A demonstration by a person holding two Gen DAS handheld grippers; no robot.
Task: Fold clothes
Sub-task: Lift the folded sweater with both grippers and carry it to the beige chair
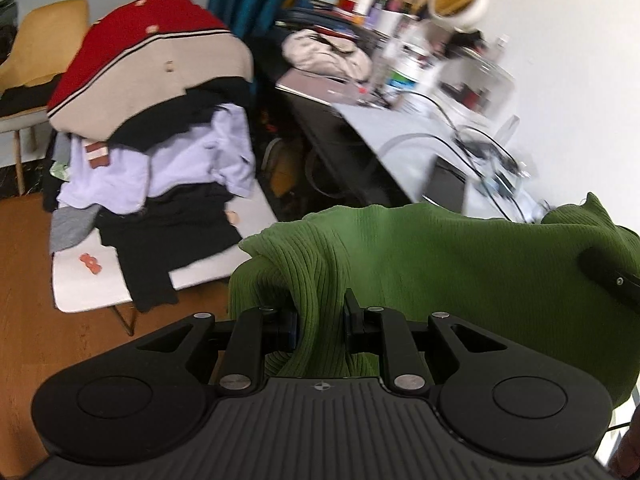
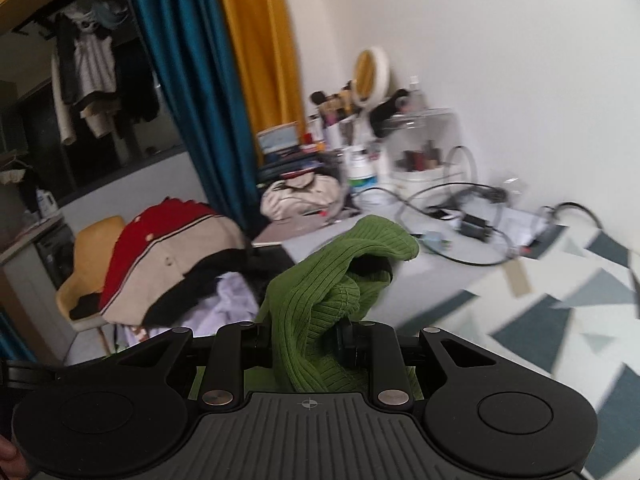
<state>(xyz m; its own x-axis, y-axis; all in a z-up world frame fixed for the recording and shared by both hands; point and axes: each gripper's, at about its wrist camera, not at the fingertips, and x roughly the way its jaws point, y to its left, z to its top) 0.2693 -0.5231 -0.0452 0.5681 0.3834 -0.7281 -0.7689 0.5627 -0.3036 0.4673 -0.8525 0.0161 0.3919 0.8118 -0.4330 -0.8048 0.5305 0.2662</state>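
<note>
The green ribbed sweater [image 1: 420,264] hangs in the air between the two grippers, lifted clear of the pile of clothes [image 1: 152,128] that serves here as the landmark. The left gripper [image 1: 320,320] has its fingers closed on a bunched fold of the knit, which rises out of the narrow gap and spreads rightward as a broad sheet with a rippled top edge. The right gripper [image 2: 304,340] likewise has its fingers clamped on a twisted roll of the sweater [image 2: 320,304]; beyond them a ribbed hem or cuff loops over, its rolled edge curling open toward the cluttered tabletop [image 2: 460,276]. The pile, topped by a red and beige cardigan [image 1: 160,56] over black and pale lilac garments, sits on a white surface to the left of the sweater, some pieces spilling over its near edge toward the wooden floor [image 1: 24,280]. A yellow chair [image 1: 44,44] stands behind the pile. The tabletop lies to the right of the pile, crowded with bottles, a round mirror [image 2: 370,74] and trailing cables [image 2: 440,200] running close to its front edge. To the right of that tabletop, a patterned cover [image 2: 560,320] with grey and blue triangles lies bare. Both views are blurred.
</note>
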